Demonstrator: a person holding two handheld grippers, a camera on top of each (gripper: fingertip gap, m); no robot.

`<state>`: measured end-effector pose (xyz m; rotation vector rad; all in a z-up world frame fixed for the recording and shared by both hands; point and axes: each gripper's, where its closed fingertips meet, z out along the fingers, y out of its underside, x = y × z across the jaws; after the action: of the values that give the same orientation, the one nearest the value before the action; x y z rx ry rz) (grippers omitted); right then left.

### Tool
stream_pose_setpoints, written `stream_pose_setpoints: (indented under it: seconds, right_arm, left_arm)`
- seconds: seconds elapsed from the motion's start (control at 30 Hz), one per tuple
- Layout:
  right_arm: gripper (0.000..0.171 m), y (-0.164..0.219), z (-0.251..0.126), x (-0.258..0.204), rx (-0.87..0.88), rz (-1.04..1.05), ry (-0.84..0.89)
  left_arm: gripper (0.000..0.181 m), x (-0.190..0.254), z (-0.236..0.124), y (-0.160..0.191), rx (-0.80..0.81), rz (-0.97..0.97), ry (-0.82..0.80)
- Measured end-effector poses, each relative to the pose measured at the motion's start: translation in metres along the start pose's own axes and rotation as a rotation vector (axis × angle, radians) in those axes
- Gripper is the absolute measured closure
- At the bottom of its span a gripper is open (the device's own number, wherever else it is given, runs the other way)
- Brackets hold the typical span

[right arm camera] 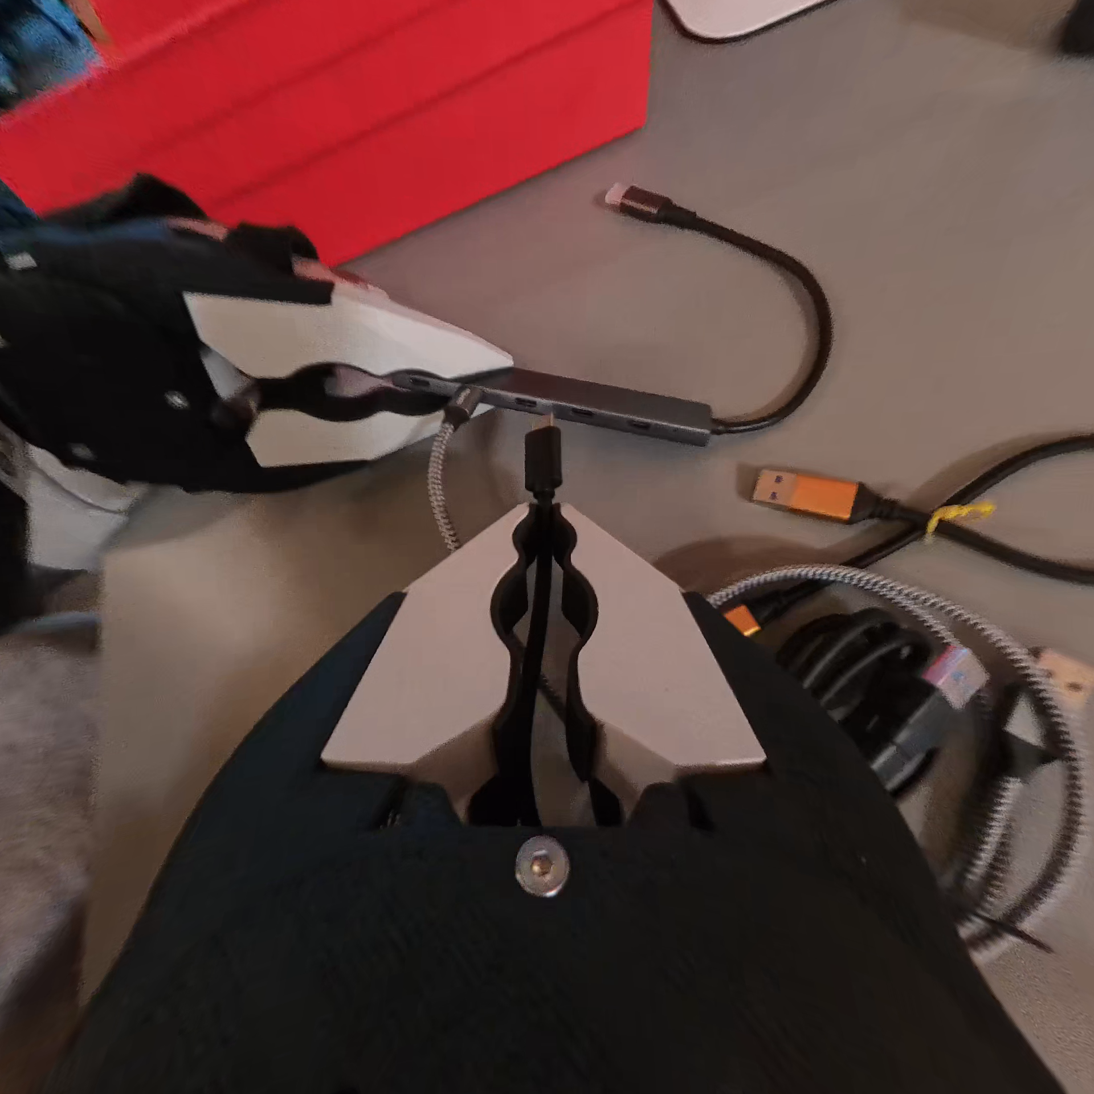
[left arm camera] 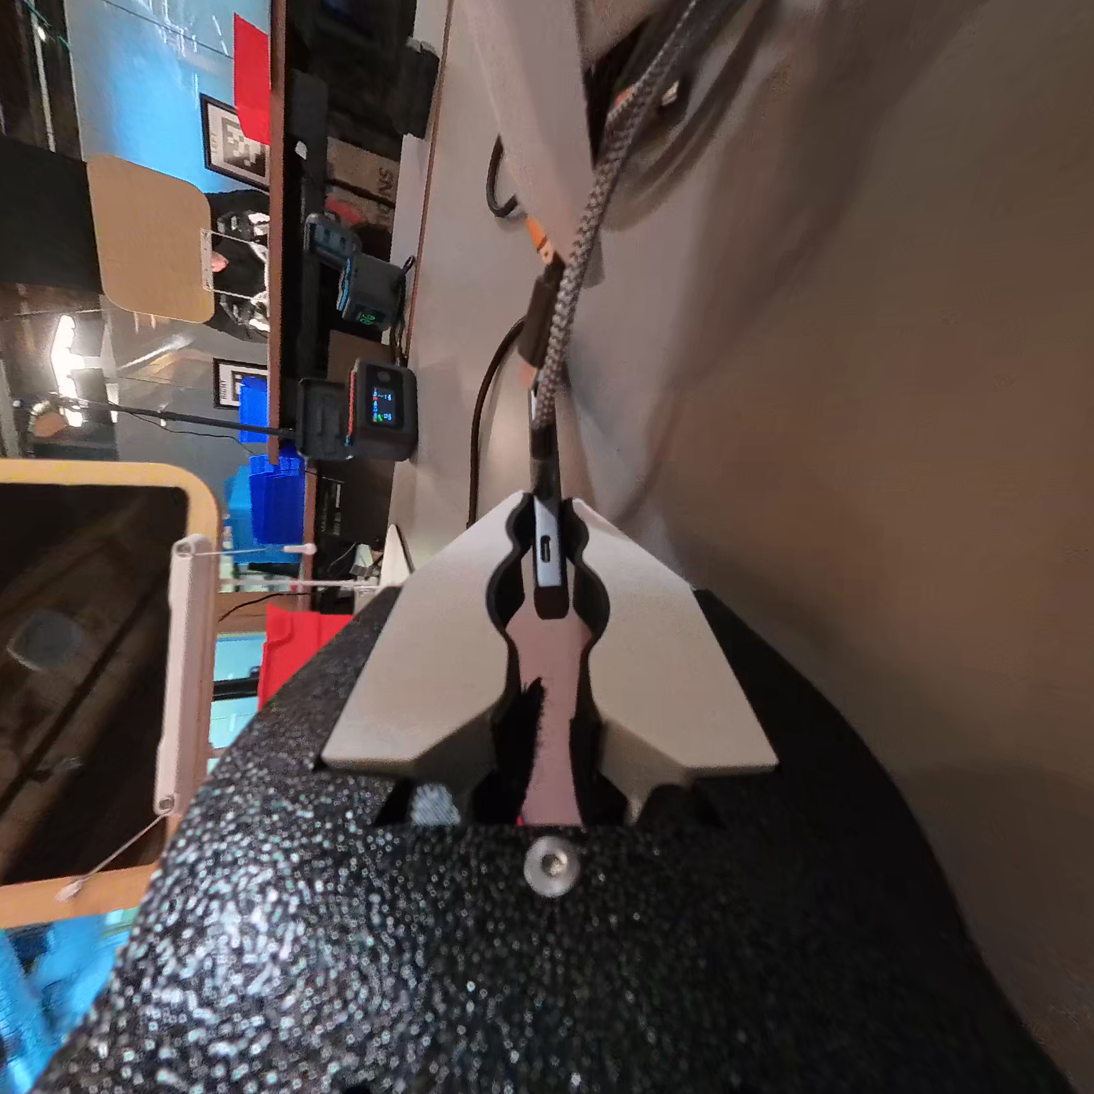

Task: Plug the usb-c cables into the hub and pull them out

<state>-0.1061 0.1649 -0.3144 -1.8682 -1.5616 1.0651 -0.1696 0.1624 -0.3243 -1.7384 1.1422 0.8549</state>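
Observation:
A slim grey hub (right arm camera: 621, 402) lies on the grey table. My left gripper (right arm camera: 473, 391) is shut on the hub's left end; in the left wrist view the left gripper (left arm camera: 547, 503) clamps the hub (left arm camera: 547, 556) seen end-on. A grey braided cable (right arm camera: 441, 473) is plugged into the hub's side beside the left fingertips, and it also shows in the left wrist view (left arm camera: 577, 254). My right gripper (right arm camera: 541, 506) is shut on a black usb-c cable, just behind its plug (right arm camera: 541, 453). The plug's metal tip points at the hub's side and sits just short of it, between two ports.
A red box (right arm camera: 355, 106) stands behind the hub. The hub's own black lead (right arm camera: 811, 331) loops to a loose plug. An orange USB-A plug (right arm camera: 811, 494) and a coil of braided and black cables (right arm camera: 876, 681) lie at the right. The hub's own black lead (right arm camera: 811, 331) sits 11 centimeters or so from the ends of my left fingers.

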Motion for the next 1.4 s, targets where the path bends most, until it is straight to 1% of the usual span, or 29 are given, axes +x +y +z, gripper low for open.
stream_pose_setpoints:
  seconds: [0.03,0.2,0.3,0.37,0.63,0.77,1.07,1.23,1.4]
  right_arm:
    - [0.168,0.000,0.000,-0.002,0.005,0.033,-0.022]
    - [0.168,0.009,0.003,-0.004,-0.047,0.118,-0.027]
    - [0.168,0.018,0.004,-0.003,-0.094,0.146,-0.018]
    - [0.168,0.019,0.004,-0.004,-0.097,0.161,-0.025]
    - [0.169,0.017,0.003,-0.011,-0.069,0.264,-0.119]
    - [0.169,0.019,0.004,-0.014,-0.084,0.298,-0.154]
    - [0.169,0.022,0.004,-0.013,-0.095,0.350,-0.167]
    - [0.168,0.021,0.005,-0.016,-0.080,0.274,-0.159]
    - [0.162,0.024,0.011,-0.020,-0.098,0.170,-0.108]
  left_arm:
    - [0.173,0.001,0.000,0.000,-0.009,0.024,-0.009]
    - [0.172,0.006,0.001,-0.006,-0.049,0.201,-0.069]
    - [0.172,0.008,0.001,-0.009,-0.059,0.277,-0.097]
    - [0.172,0.009,0.000,-0.011,-0.064,0.325,-0.116]
    - [0.173,0.011,-0.002,-0.015,-0.048,0.340,-0.117]
    - [0.173,0.011,-0.002,-0.017,-0.045,0.347,-0.122]
    - [0.173,0.010,-0.004,-0.019,-0.041,0.370,-0.138]
    - [0.173,0.011,-0.004,-0.020,-0.039,0.360,-0.131]
    - [0.173,0.012,-0.005,-0.020,-0.036,0.352,-0.125]
